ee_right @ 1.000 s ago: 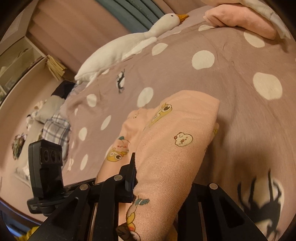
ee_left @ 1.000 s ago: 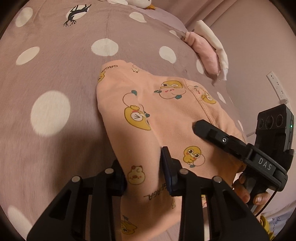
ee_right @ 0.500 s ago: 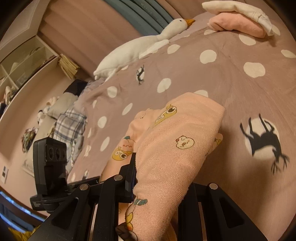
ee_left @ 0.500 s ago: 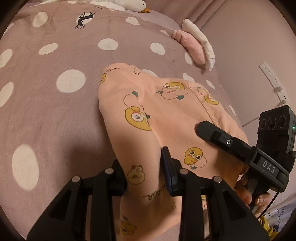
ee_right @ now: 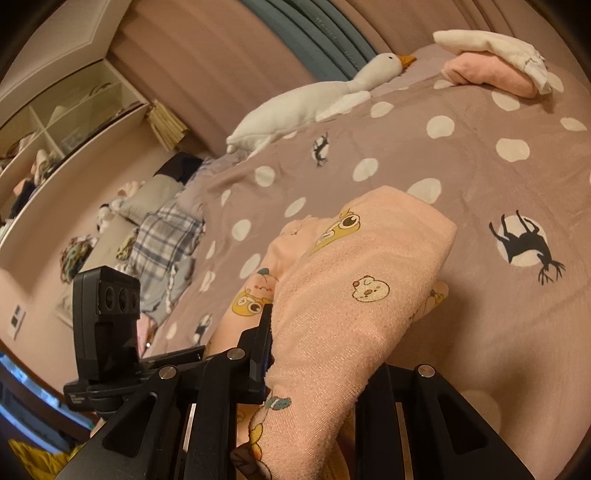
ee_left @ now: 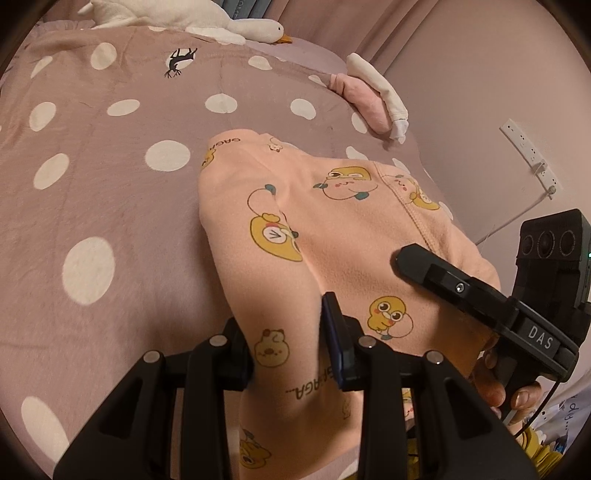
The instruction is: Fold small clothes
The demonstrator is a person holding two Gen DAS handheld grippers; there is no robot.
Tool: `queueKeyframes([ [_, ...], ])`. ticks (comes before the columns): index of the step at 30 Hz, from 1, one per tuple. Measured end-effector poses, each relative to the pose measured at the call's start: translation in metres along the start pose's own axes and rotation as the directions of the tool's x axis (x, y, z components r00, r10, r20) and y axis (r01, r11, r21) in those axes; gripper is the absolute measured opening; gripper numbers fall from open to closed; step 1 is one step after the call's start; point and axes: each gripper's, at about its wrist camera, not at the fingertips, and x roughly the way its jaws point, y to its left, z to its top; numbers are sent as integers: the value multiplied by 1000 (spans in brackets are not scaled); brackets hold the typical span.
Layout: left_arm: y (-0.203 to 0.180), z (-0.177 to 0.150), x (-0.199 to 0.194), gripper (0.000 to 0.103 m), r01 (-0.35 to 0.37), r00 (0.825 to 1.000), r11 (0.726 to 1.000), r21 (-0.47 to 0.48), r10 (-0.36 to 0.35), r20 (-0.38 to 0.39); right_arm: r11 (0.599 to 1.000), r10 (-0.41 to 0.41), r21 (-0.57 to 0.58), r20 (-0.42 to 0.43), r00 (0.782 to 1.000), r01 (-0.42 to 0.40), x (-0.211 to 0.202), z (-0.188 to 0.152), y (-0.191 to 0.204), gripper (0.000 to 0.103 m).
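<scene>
Left claw (ee_left: 291, 343) clamped on peach garment (ee_left: 332, 236), right claw (ee_right: 317, 362) pinching it too, garment lifted over spotted bed (ee_left: 92, 155), goose toy (ee_right: 314, 99) behind

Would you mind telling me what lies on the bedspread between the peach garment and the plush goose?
Nothing: in the left wrist view, only bare spotted bedspread lies between the garment and the goose.

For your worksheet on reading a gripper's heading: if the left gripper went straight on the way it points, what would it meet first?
Probably the peach garment that the left gripper already clamps, draped ahead of it; beyond that, the dotted blanket. Depth is unclear.
</scene>
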Motion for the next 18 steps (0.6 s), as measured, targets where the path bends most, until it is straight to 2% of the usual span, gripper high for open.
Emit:
queueKeyframes([
  [8, 5, -20, -29, 32, -16, 999, 1000, -3, 16, 37, 998, 23, -57, -10, 1000, -24, -4, -11, 25, 23],
  [18, 20, -34, -48, 32, -40, 998, 999, -30, 42, 54, 995, 35, -94, -46, 998, -39, 7, -17, 45, 23],
])
